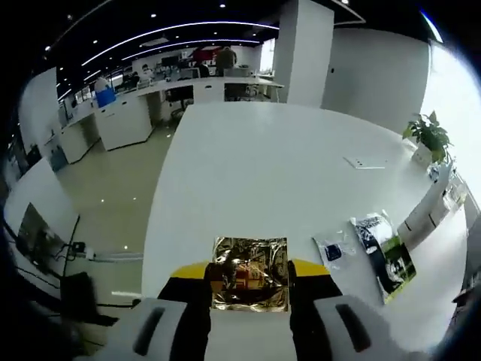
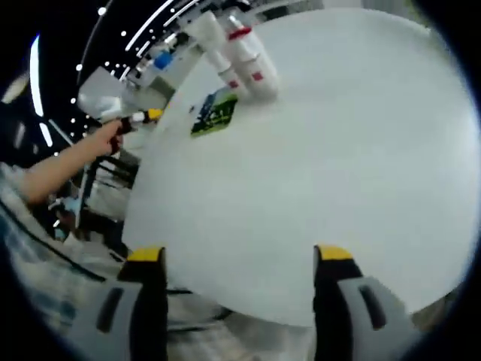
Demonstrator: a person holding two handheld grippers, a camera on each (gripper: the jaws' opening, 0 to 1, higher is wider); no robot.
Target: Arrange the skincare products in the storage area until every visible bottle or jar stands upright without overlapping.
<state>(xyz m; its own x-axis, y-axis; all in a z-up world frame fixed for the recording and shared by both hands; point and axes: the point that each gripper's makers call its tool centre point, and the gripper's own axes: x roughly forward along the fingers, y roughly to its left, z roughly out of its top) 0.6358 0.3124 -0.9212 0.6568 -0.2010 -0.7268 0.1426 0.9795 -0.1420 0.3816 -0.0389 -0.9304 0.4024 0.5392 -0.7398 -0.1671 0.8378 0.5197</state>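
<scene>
No words, brand names or numbers can be read in either view. In the left gripper view, the gold foil packet (image 1: 250, 272) held between the jaws shows a crinkled, reflective print too blurred to read, and the green and black sachet (image 1: 385, 254) on the white table (image 1: 285, 165) carries lettering too small to make out. In the right gripper view, the white bottles (image 2: 244, 56) near the table's far edge bear small red marks, unreadable at this size.
</scene>
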